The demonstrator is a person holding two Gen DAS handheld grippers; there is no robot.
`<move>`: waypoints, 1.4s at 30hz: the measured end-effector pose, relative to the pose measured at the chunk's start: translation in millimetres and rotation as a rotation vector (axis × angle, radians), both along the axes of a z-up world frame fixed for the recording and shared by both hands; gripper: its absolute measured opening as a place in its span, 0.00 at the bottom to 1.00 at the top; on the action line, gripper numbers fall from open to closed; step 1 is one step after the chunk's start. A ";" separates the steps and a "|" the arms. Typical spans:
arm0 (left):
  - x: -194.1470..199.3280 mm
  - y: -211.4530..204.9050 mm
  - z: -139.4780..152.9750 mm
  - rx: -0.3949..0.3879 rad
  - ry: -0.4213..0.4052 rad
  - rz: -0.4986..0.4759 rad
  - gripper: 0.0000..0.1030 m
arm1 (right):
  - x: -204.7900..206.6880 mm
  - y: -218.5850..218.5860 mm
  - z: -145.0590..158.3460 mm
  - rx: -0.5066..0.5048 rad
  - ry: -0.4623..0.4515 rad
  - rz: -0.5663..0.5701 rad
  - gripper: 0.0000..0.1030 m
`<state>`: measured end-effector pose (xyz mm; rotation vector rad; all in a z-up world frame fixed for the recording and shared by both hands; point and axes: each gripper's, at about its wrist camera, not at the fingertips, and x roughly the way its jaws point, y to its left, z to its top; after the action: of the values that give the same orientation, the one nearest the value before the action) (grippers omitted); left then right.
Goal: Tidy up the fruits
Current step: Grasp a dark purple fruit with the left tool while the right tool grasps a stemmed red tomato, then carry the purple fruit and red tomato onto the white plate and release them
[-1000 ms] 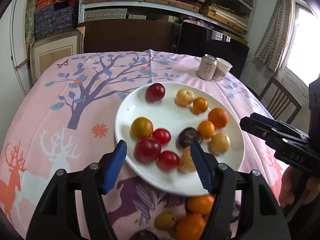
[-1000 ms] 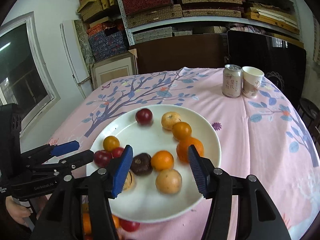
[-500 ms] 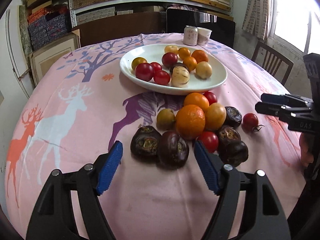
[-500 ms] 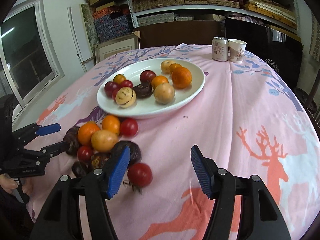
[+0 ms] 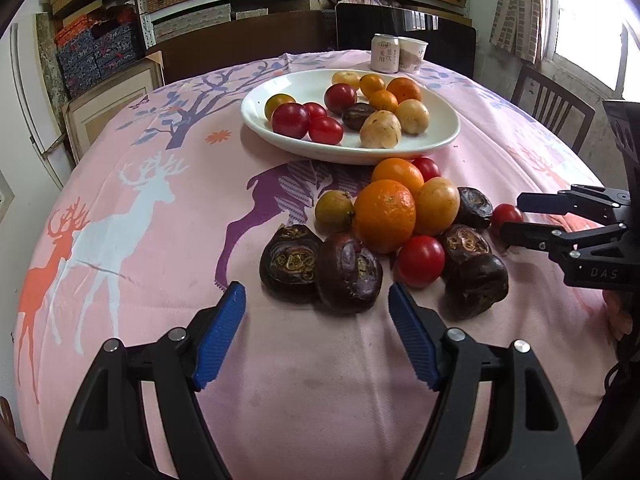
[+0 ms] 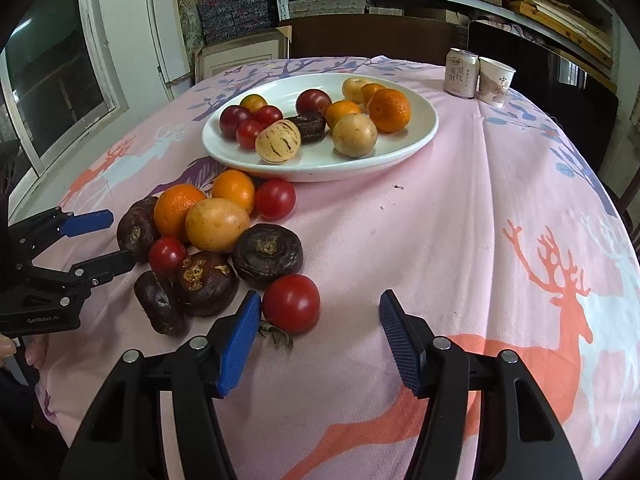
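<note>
A white plate (image 5: 440, 145) (image 6: 404, 155) holds several tomatoes, oranges, yellow fruits and one dark fruit. In front of it, loose fruit lies in a pile on the pink cloth: a large orange (image 5: 385, 215), red tomatoes and several dark purple-brown fruits (image 5: 348, 272). My left gripper (image 5: 316, 320) (image 6: 119, 238) stands open just short of the two nearest dark fruits, nothing between its pads. My right gripper (image 6: 318, 320) (image 5: 513, 218) is closing, and a stemmed red tomato (image 6: 291, 303) (image 5: 506, 216) sits between its tips against the left finger. The right pad is clear of it.
A drink can (image 6: 461, 74) and a paper cup (image 6: 495, 81) stand at the table's far side. A wooden chair (image 5: 552, 108) is off the right edge. Shelves and boxes line the back wall. Bare cloth with an orange deer print (image 6: 552, 280) lies right of the pile.
Both grippers drew back from over the plate and sank to the loose pile near the front edge. The left jaws widened; the right jaws have narrowed around the stemmed tomato.
</note>
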<state>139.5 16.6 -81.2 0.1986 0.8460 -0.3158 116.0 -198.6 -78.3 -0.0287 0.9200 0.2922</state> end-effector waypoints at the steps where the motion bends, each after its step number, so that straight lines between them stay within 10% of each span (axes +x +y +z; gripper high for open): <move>1: -0.3 -0.2 0.3 0.000 -0.003 0.001 0.70 | 2.0 3.3 -1.8 -0.002 0.012 0.010 0.51; 5: -0.8 0.1 1.2 -0.002 -0.009 0.009 0.70 | 1.8 7.1 -1.6 0.028 0.015 0.045 0.29; 17: -40.1 -45.9 6.2 -0.018 -0.074 -0.148 0.70 | 1.8 -17.9 -0.5 0.181 0.018 -0.005 0.29; 24: -36.0 -75.9 -1.5 -0.001 -0.024 -0.219 0.46 | 2.0 -23.0 -1.0 0.203 0.018 -0.015 0.31; 42: -28.6 -81.9 -8.6 -0.071 0.049 -0.244 0.31 | 3.4 -24.5 -3.1 0.230 0.027 -0.005 0.31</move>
<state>110.9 -65.3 -89.8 0.2292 0.8583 -0.5807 119.4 -223.1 -81.4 0.1898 0.9087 0.3926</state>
